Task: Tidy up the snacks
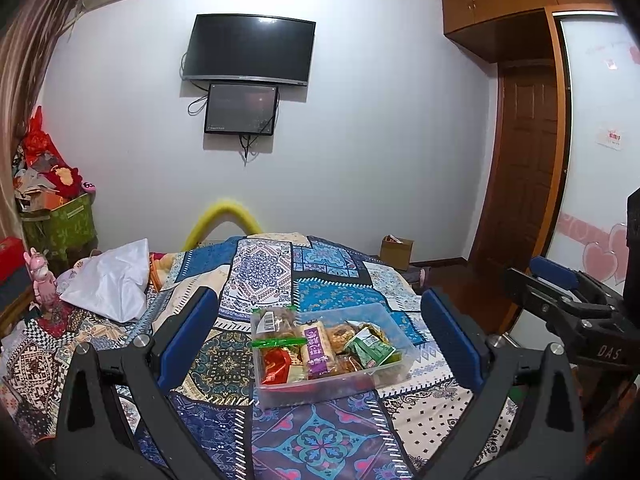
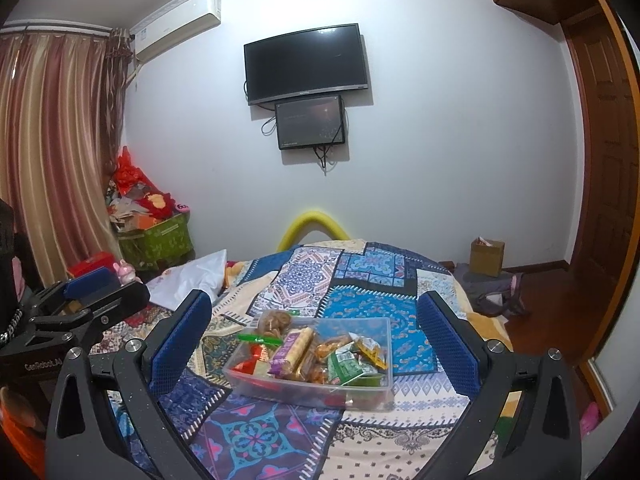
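A clear plastic bin sits on the patchwork bedspread, full of snacks: a bag with a green zip strip, a purple-labelled cracker pack, a red packet and green packets. The bin also shows in the right wrist view. My left gripper is open and empty, held back from the bin. My right gripper is open and empty, also short of the bin. Each gripper shows at the edge of the other's view: the right one and the left one.
A white plastic bag lies on the bed at the left. A green box of clutter stands in the far left corner. A cardboard box sits on the floor by the wooden door. A TV hangs on the wall.
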The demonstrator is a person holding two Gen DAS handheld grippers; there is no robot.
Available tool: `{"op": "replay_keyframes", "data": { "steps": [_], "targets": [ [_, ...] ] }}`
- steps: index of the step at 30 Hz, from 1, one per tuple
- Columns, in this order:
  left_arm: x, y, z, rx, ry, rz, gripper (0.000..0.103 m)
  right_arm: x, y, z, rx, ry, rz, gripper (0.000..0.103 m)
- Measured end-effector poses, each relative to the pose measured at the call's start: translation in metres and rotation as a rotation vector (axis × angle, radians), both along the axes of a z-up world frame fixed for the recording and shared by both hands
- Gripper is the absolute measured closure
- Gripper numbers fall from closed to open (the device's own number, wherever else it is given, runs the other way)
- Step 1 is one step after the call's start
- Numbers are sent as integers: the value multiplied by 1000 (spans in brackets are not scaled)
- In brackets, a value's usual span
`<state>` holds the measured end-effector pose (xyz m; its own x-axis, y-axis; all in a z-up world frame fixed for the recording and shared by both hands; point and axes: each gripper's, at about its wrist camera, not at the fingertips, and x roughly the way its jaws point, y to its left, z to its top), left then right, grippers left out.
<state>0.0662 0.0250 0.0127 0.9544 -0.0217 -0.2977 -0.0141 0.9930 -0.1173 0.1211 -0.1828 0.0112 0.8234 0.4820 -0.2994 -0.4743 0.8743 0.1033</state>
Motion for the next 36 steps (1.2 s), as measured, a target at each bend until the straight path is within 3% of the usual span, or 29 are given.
{"op": "replay_keyframes", "data": {
  "steps": [36],
  "targets": [
    [-6, -9, 6, 22, -24, -12, 1, -2, 2, 2, -9, -7, 11, 0]
  ]
}}
